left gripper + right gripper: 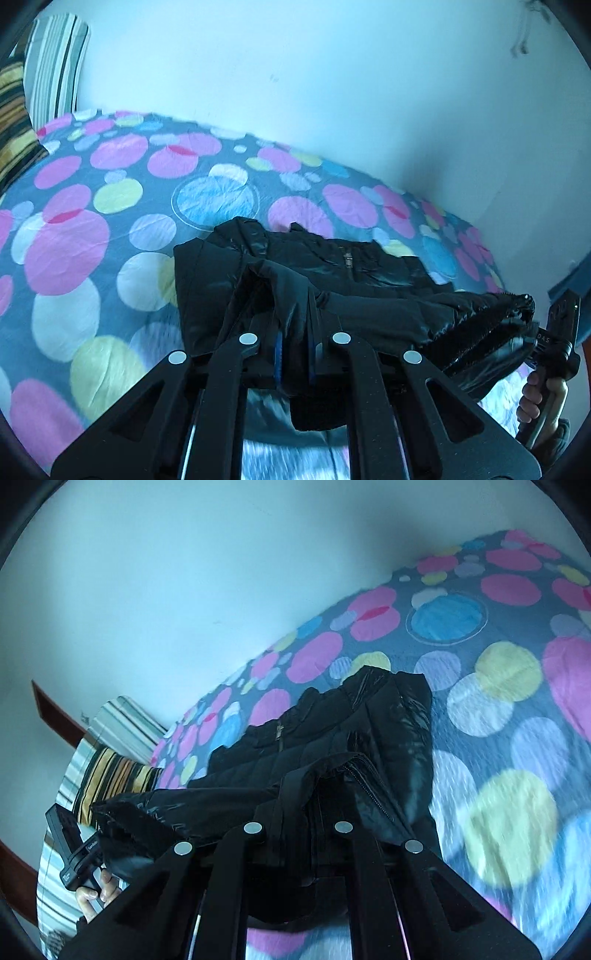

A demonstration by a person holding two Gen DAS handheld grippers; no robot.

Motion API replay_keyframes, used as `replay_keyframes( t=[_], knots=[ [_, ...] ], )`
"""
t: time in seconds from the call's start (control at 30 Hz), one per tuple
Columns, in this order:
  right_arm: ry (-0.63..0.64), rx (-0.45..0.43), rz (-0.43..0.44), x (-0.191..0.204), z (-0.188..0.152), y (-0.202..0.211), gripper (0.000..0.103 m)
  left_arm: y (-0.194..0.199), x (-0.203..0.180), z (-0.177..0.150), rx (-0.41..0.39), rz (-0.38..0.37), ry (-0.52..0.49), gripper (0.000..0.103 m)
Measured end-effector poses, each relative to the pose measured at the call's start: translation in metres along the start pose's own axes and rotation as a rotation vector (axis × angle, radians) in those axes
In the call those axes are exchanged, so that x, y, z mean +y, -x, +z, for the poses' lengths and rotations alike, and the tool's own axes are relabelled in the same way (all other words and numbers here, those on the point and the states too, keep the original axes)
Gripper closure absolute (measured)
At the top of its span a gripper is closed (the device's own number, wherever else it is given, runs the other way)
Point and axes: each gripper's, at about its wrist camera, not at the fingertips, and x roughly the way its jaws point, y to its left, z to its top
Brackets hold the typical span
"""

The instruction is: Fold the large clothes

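The black puffy jacket (pixel 332 280) is only partway folded, by my reckoning: its far half lies flat on the spotted bedsheet (pixel 74 236), the zip running up the middle, while the near edge is lifted off the bed and stretched between the two grippers. It looks like the bottom hem is being carried over toward the collar, so the first big fold is under way and not yet laid down; any tidying or second fold would come after that.

The left gripper (pixel 295 306) is held low and near the bed's edge, pointing across the mattress at the wall (pixel 295 74), its jaws pressed onto a bunch of the dark cloth. The right gripper (pixel 314 797) sits beside it at much the same height, tilted a bit, jaws likewise pinching a fold of the jacket near the zip. Each view catches the other gripper off to the side with the person's fingers (pixel 535 398) wrapped round the handle. Striped pillows (pixel 110 771) lie at the head of the bed, well apart from the jacket
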Motion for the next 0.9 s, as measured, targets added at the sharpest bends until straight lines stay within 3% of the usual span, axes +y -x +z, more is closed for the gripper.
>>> replay_keyframes(
  t=[0.2, 0.43, 0.57, 0.67, 0.9],
  knots=[
    [-0.055, 0.063, -0.070, -0.028, 0.022, -0.062, 0.095, -0.062, 0.018, 0.005, 0.080, 0.046, 0.015, 0.094],
    [-0.094, 0.124, -0.137, -0.059, 0.015, -0.112, 0.096, -0.106, 0.031, -0.005, 0.128, 0.077, 0.010, 0.093],
    [-0.080, 0.132, -0.147, -0.059, 0.015, -0.118, 0.097, -0.110, 0.035, -0.004, 0.130, 0.073, 0.024, 0.093],
    [-0.043, 0.136, -0.156, -0.052, 0.018, -0.115, 0.095, -0.105, 0.033, -0.002, 0.110, 0.080, 0.015, 0.086],
    [-0.070, 0.120, -0.106, -0.055, 0.022, -0.103, 0.086, -0.091, 0.037, 0.007, 0.098, 0.005, 0.045, 0.071]
  ],
)
